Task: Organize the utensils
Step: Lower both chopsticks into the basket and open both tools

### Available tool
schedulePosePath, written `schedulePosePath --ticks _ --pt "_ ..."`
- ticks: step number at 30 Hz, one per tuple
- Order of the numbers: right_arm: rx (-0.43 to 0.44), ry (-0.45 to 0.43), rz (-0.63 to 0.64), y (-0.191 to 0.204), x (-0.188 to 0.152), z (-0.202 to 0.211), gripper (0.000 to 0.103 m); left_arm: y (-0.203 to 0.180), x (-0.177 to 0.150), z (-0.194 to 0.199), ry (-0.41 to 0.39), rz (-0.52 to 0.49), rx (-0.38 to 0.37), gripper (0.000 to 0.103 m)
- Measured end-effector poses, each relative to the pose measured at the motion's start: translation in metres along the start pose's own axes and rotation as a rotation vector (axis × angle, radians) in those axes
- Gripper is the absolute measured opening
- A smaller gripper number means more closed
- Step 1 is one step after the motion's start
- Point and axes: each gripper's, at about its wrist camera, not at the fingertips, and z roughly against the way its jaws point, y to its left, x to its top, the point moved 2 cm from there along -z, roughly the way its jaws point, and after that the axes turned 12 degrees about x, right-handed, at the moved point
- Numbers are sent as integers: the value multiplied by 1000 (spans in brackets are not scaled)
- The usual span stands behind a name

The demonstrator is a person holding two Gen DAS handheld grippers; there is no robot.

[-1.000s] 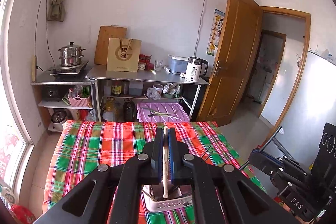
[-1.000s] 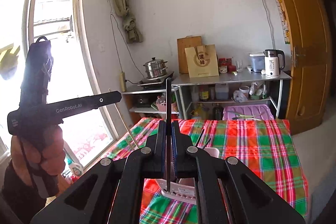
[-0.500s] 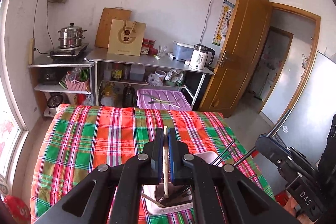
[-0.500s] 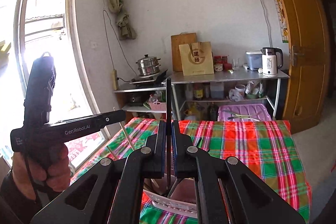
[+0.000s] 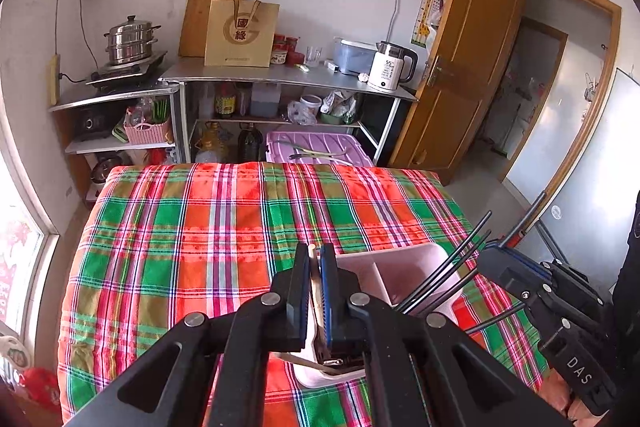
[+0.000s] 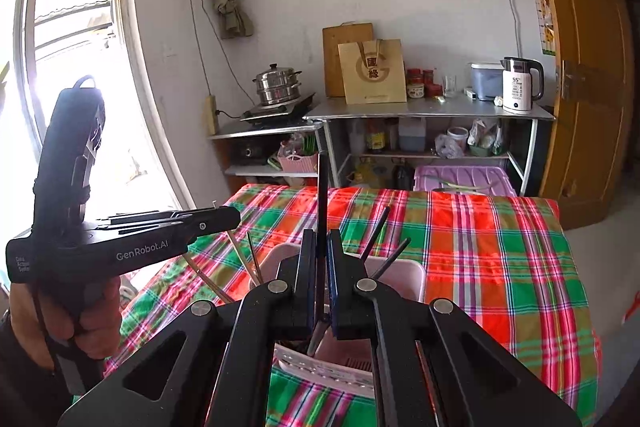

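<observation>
My left gripper [image 5: 314, 277] pinches a pale chopstick [image 5: 311, 250]. My right gripper [image 6: 319, 267] pinches a black chopstick [image 6: 322, 195]. Both hang over the pink holder [image 5: 404, 269] on the checked cloth [image 5: 224, 227]. If I let go crooked, a stick could miss its slot or bump the others.

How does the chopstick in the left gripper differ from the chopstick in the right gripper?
Colour: the chopstick in the left gripper is pale, wood-like; the chopstick in the right gripper is black.
Length showing: the pale one barely rises past its fingertips; the black one stands well above its own.
Shared: each is clamped between shut jaws, over the pink utensil holder, which already holds other black chopsticks.
</observation>
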Motion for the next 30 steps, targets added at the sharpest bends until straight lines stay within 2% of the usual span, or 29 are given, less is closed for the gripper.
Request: schedulePosePath --ticks 4,9,18,25,30 --pt "-11 6 2 0 -2 2 7 1 -2 5 -17 0 5 5" --pt "-10 -24 18 5 1 16 15 4 -1 22 -59 12 6 17" --pt "-13 -94 41 14 -2 60 16 16 -10 71 -153 38 12 19" --pt "-11 -121 44 18 -30 100 16 17 -51 112 -217 29 3 19" --pt "-20 -109 38 19 -62 120 16 13 -93 128 -221 27 -28 19"
